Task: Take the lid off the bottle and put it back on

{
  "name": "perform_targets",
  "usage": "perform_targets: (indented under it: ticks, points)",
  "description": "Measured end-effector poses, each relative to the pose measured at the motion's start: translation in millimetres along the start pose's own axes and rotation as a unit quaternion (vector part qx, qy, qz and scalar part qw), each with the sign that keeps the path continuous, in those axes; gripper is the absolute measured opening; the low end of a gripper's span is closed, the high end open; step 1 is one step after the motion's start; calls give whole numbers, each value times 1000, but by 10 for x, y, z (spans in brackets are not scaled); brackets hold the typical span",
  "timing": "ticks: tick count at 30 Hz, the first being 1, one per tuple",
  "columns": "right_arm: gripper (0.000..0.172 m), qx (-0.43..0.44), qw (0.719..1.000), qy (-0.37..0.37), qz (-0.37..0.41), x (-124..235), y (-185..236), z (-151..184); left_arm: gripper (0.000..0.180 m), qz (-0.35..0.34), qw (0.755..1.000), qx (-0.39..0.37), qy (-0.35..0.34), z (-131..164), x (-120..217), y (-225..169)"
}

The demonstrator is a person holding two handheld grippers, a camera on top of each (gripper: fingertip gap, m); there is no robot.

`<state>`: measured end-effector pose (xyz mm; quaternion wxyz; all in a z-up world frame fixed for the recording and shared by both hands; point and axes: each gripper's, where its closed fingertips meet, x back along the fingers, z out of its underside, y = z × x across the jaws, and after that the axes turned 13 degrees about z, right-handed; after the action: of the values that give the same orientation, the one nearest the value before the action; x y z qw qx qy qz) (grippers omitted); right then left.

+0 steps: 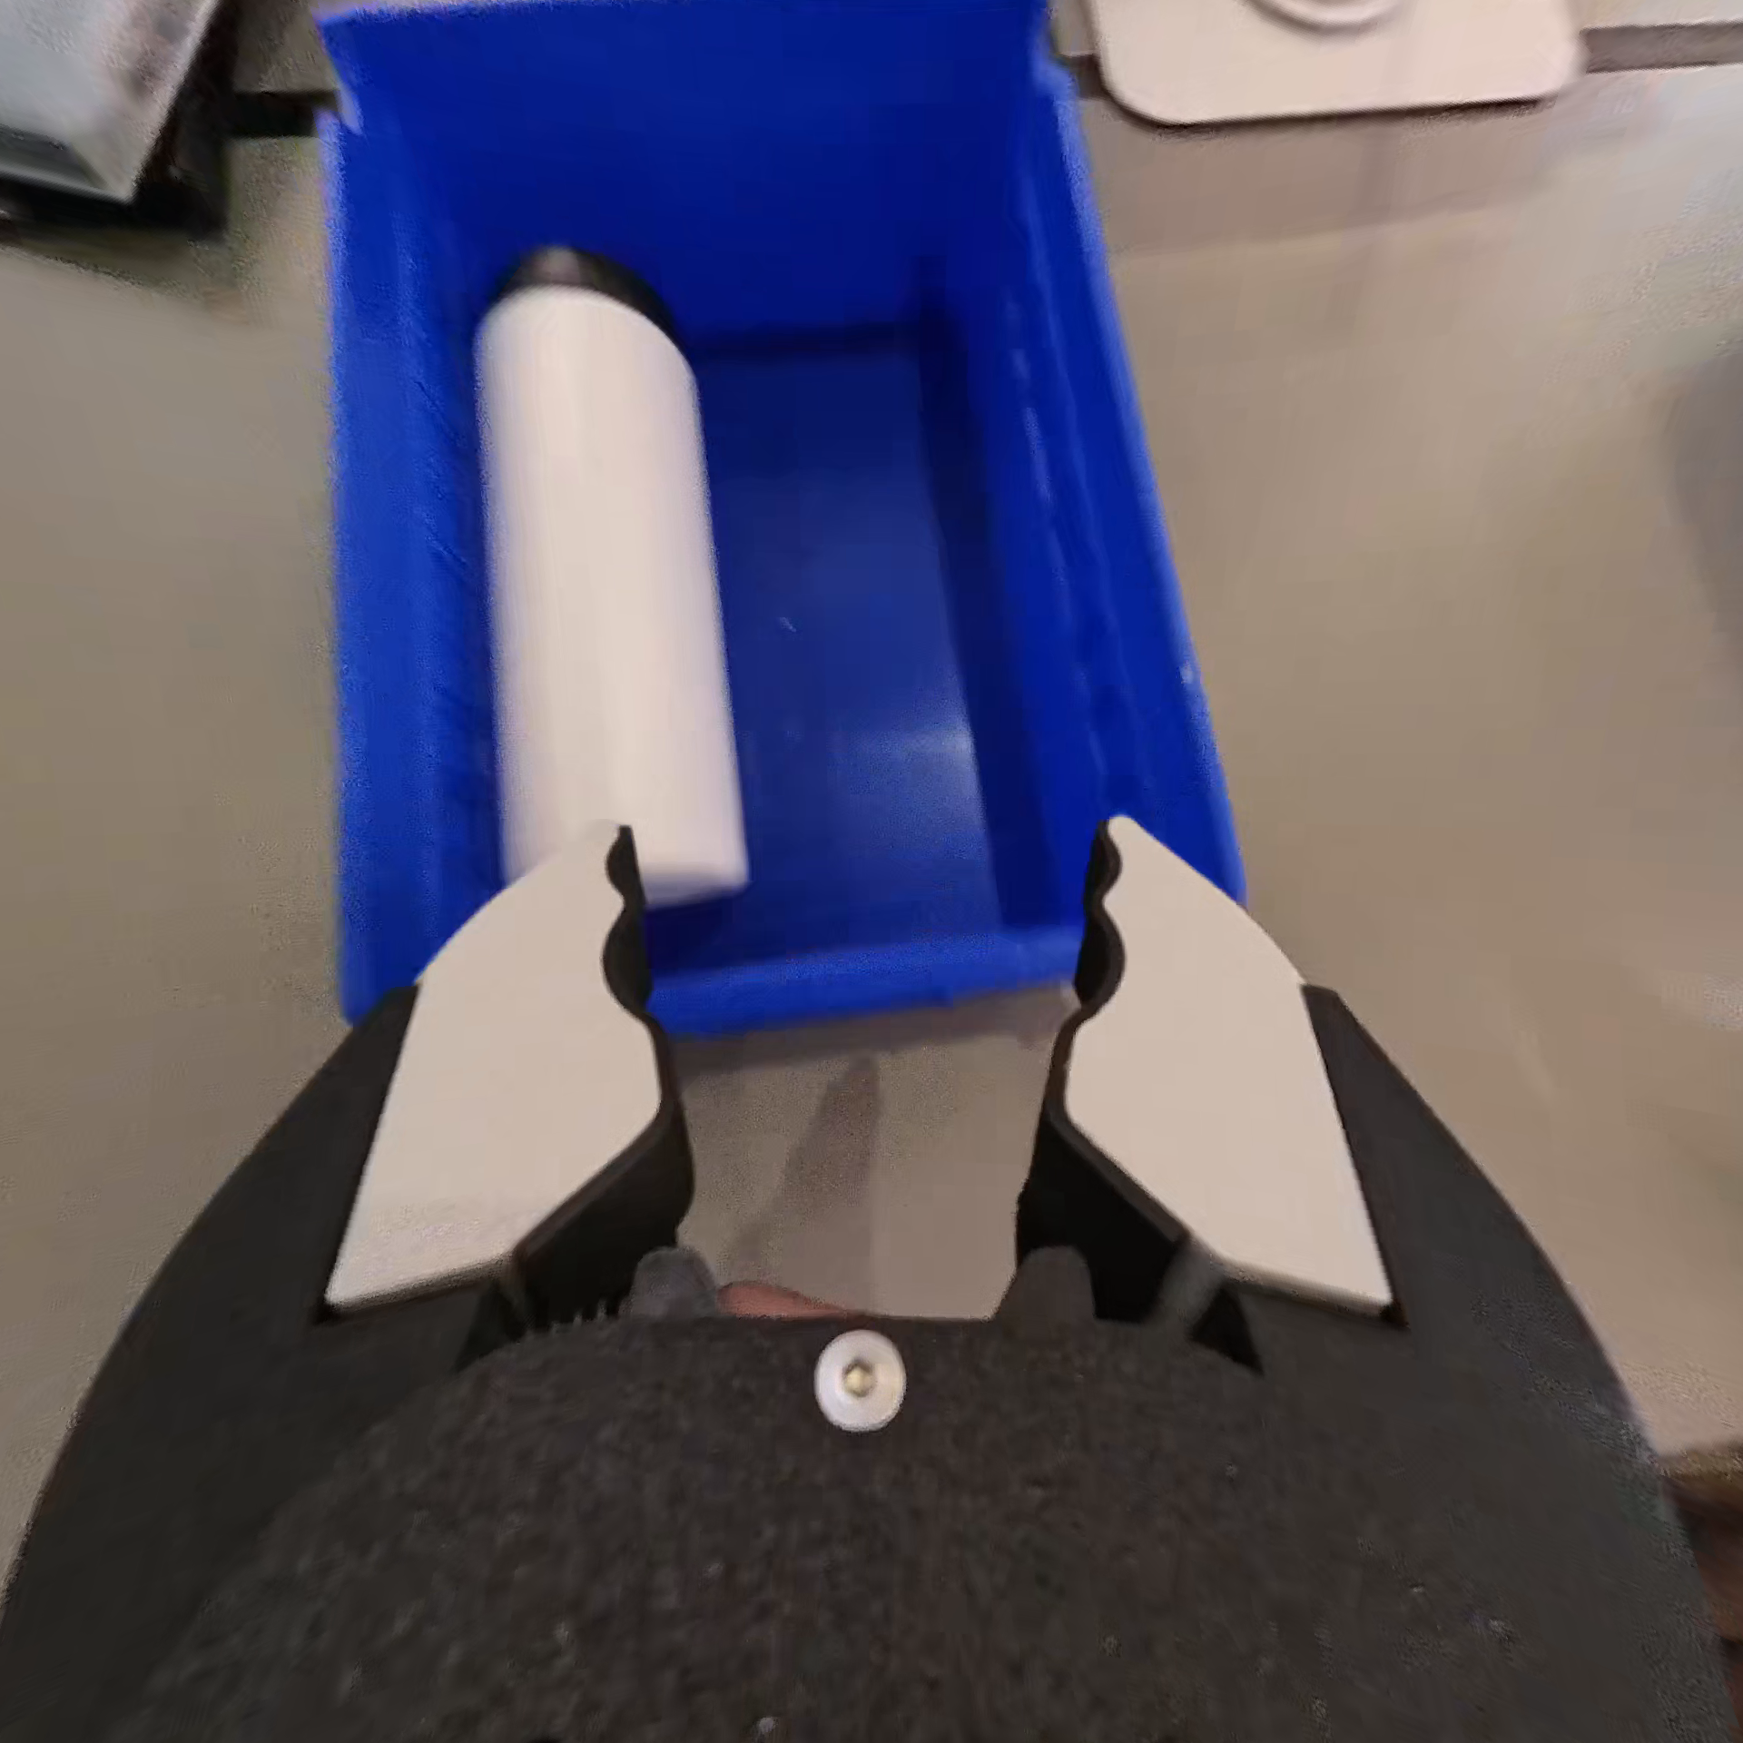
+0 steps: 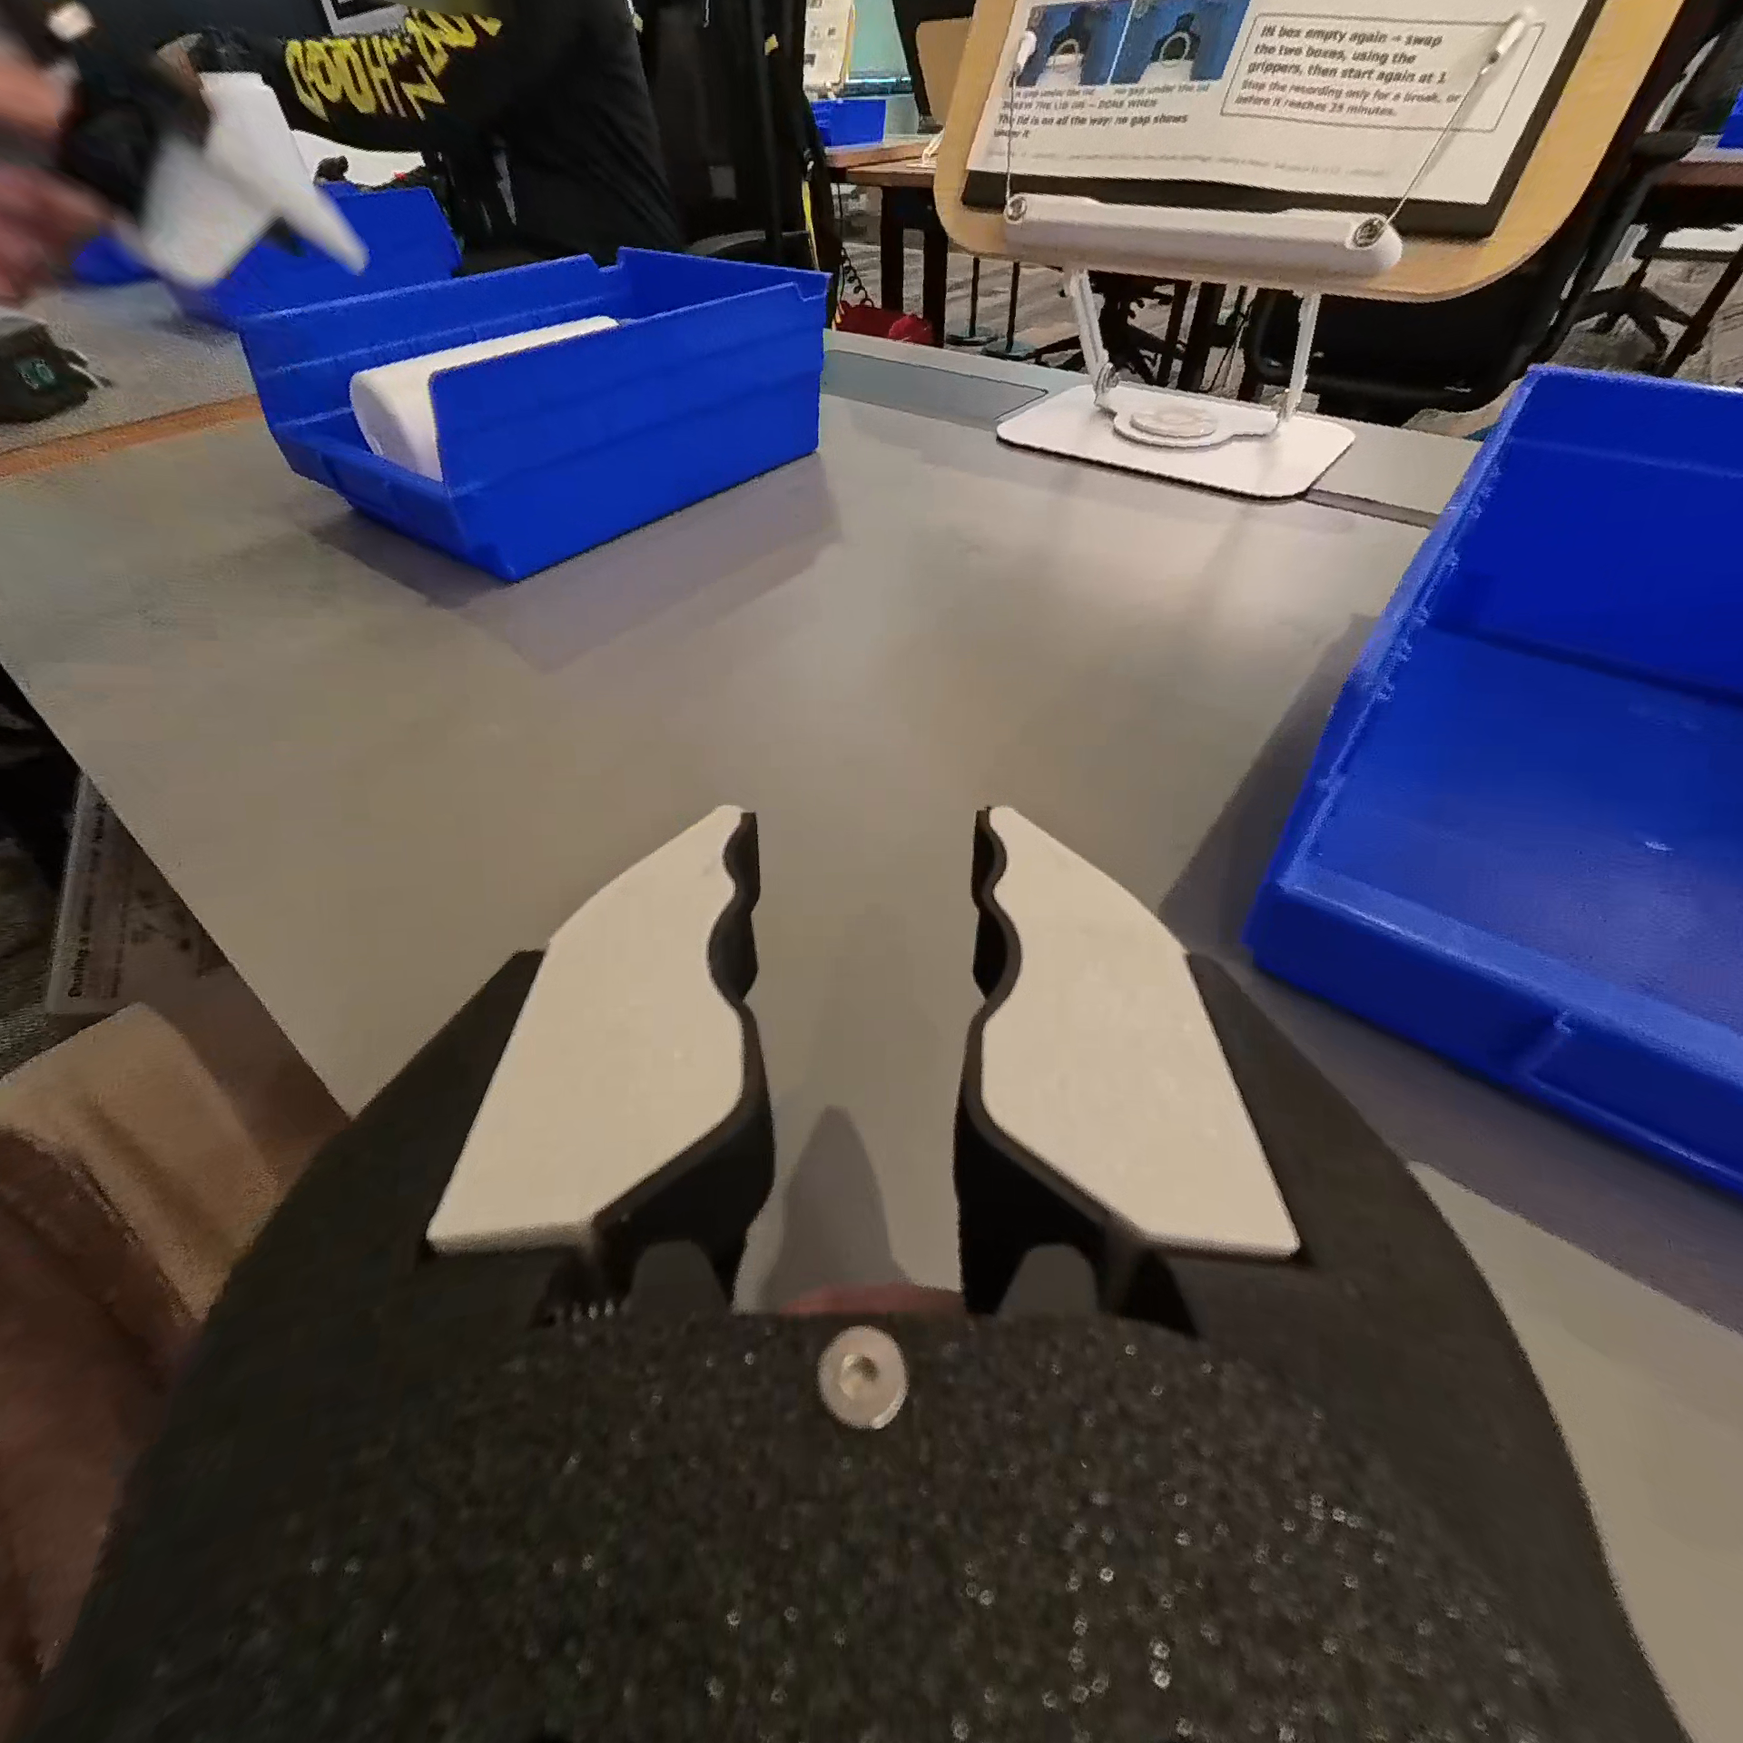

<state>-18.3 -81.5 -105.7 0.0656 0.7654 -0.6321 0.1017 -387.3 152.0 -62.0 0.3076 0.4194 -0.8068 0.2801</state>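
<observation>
Progress: none visible | white cylindrical bottle (image 1: pixel 604 585), dark lid (image 1: pixel 566 269) on, lying in blue plastic bin (image 1: pixel 1085 566) | left gripper (image 1: pixel 863 877) spread wide above, empty | right gripper (image 2: pixel 866 849) spread, empty | uncapping, recapping left

left wrist looks down into bin (image 1: pixel 1113 585), right wrist low across table (image 2: pixel 660 755)

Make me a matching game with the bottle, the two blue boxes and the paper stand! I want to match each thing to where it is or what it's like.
Things:
1. white bottle
2. blue box on the left
3. blue box on the right
4. stand with the paper sheet

Places or states:
A. nothing shows inside
B. at the table's far edge
C. lying on its side
D. holds the bottle

Pairs: 1-C, 2-D, 3-A, 4-B
</observation>
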Motion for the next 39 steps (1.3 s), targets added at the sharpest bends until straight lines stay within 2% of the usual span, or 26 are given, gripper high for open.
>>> perform_targets:
  ticks: [3,6,12,15,18,21,23,27,30,32,35,37,39]
  points:
    - [43,-2,1000,-1,4,-11,-56,1,90,-31,995,29,89,-401,-387,379]
    - [43,-18,1000,6,-2,-34,-86,32,90,-56,981,49,180,-471,-799,648]
    - [43,-27,999,17,0,-25,-170,92,90,-99,956,91,260,-305,-1284,1065]
    - [43,-44,999,18,-1,-10,-216,98,84,-66,951,97,285,-185,-1430,1000]
    - [43,-66,998,19,-6,-5,-251,94,92,-51,949,89,297,-93,-1516,968]
    - [42,-87,996,19,-16,-9,-253,85,92,-34,951,52,304,-89,-1515,923]
    - [42,-92,995,20,-21,-9,-242,77,91,-17,960,59,272,-162,-1501,893]
    - [42,-83,996,15,-18,-3,-221,54,91,42,985,50,163,-506,-1299,728]
    - [41,-75,997,14,-19,-7,-181,49,90,99,993,21,64,-876,-942,434]
    - [41,-70,997,15,-20,-17,-149,48,90,145,989,-6,-26,-1187,-605,120]
    - [40,-60,998,16,-21,-42,-93,49,90,233,957,-50,-164,-1569,-36,-543]
    - [40,-53,998,18,-23,-60,-49,51,90,301,920,-81,-240,-1690,287,-1064]
    - [40,-42,999,18,-26,-64,-2,50,90,369,878,-109,-284,-1681,442,-1596]
